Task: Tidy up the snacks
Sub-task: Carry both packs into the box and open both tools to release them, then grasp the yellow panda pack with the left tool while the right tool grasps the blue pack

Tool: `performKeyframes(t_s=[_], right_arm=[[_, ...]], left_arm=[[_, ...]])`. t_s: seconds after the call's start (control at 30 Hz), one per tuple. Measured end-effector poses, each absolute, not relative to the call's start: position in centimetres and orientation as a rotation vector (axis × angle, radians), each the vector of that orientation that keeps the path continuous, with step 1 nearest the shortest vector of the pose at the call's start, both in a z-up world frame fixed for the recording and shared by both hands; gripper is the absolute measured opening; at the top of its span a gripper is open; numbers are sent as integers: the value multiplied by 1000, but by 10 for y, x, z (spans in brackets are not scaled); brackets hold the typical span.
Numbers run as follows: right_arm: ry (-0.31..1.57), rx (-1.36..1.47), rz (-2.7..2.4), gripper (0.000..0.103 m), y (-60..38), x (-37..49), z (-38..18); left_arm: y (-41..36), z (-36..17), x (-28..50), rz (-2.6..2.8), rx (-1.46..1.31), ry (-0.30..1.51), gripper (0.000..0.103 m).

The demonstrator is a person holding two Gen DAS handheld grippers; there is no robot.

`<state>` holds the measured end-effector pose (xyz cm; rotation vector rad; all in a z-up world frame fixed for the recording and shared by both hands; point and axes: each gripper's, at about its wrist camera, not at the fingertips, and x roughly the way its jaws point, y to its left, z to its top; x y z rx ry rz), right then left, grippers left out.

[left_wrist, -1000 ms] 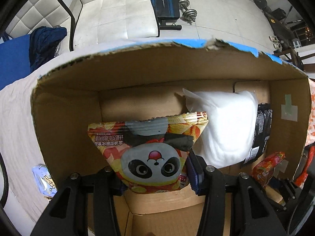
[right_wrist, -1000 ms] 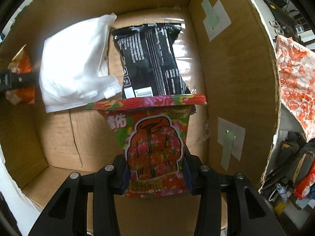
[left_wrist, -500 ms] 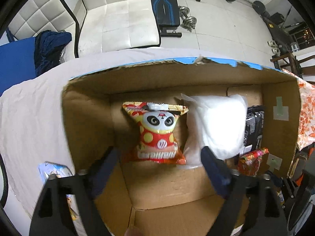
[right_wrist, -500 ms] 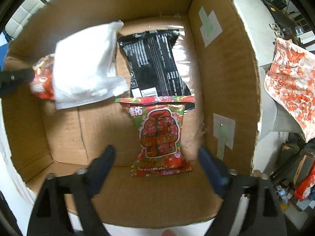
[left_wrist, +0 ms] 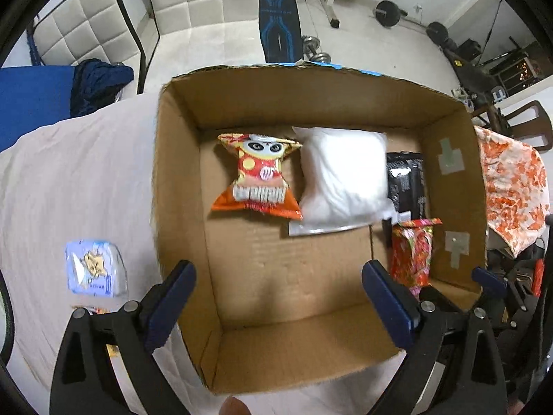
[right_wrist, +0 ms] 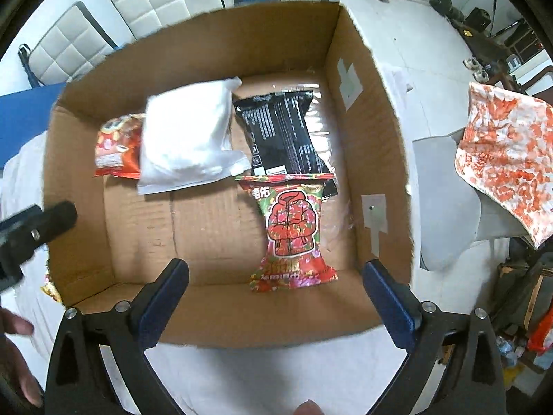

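An open cardboard box (left_wrist: pixel 179 180) (right_wrist: pixel 369 110) stands on a table under a pale cloth. Inside lie a red panda snack bag (left_wrist: pixel 257 176) (right_wrist: pixel 115 147), a white pouch (left_wrist: pixel 342 180) (right_wrist: pixel 186 138), a black packet (left_wrist: pixel 406 181) (right_wrist: pixel 283 138) and a red jacket-print bag (left_wrist: pixel 413 252) (right_wrist: pixel 292 231). My left gripper (left_wrist: pixel 278 273) is open above the box's near left wall, holding nothing. My right gripper (right_wrist: pixel 274 271) is open over the box's near wall, just short of the jacket-print bag.
A light blue snack pack (left_wrist: pixel 93 268) lies on the cloth left of the box, with another wrapper (left_wrist: pixel 95 309) behind the left finger. An orange-patterned cloth (right_wrist: pixel 504 162) drapes a chair to the right. White padded seats (left_wrist: pixel 193 3) and weights stand beyond.
Both grippers opened, released their bags inside the box, and pulled back and up. The panda bag now lies beside the white pouch; the jacket-print bag lies below the black packet.
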<state>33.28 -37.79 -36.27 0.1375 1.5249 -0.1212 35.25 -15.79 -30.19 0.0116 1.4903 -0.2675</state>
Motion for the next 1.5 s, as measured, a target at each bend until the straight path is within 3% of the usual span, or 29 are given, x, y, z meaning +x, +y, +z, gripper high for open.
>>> performKeyframes(t_s=[0.57, 0.8, 1.1, 1.5], right_arm=[[1419, 220, 31, 102, -338, 291, -292], [1434, 165, 200, 102, -260, 276, -285], [1486, 33, 365, 102, -134, 277, -307], [1569, -137, 405, 102, -28, 326, -368]], left_arm=[[-123, -217, 299, -250, -59, 1312, 99], [-53, -194, 271, -117, -17, 1249, 98], [77, -255, 248, 117, -91, 1410, 98], [124, -377, 272, 100, -126, 1629, 98]])
